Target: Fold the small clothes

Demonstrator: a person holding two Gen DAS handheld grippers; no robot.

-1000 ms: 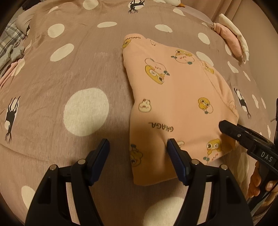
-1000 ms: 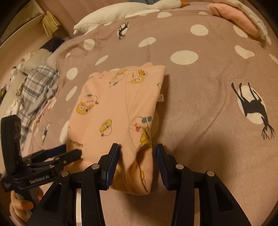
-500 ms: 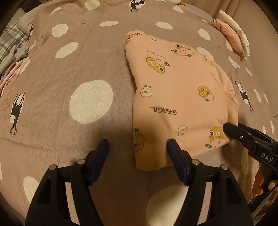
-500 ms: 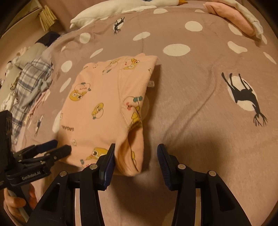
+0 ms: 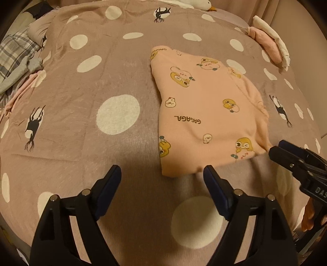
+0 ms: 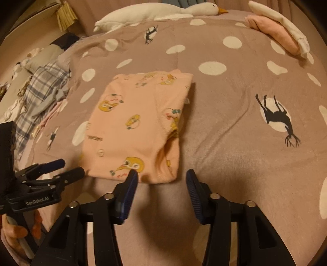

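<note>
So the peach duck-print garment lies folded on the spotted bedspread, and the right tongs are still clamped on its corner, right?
Not quite. The peach duck-print garment does lie folded on the spotted bedspread, but the right tongs are not clamped on it. Their jaws have just been opening and stand apart with nothing between them, as the right wrist view shows.

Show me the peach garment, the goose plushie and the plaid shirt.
Peach garment (image 5: 204, 114): left wrist view, middle of its printed top face.
Goose plushie (image 6: 155, 14): right wrist view, white body.
Plaid shirt (image 6: 43, 83): right wrist view, checked fabric.
</note>
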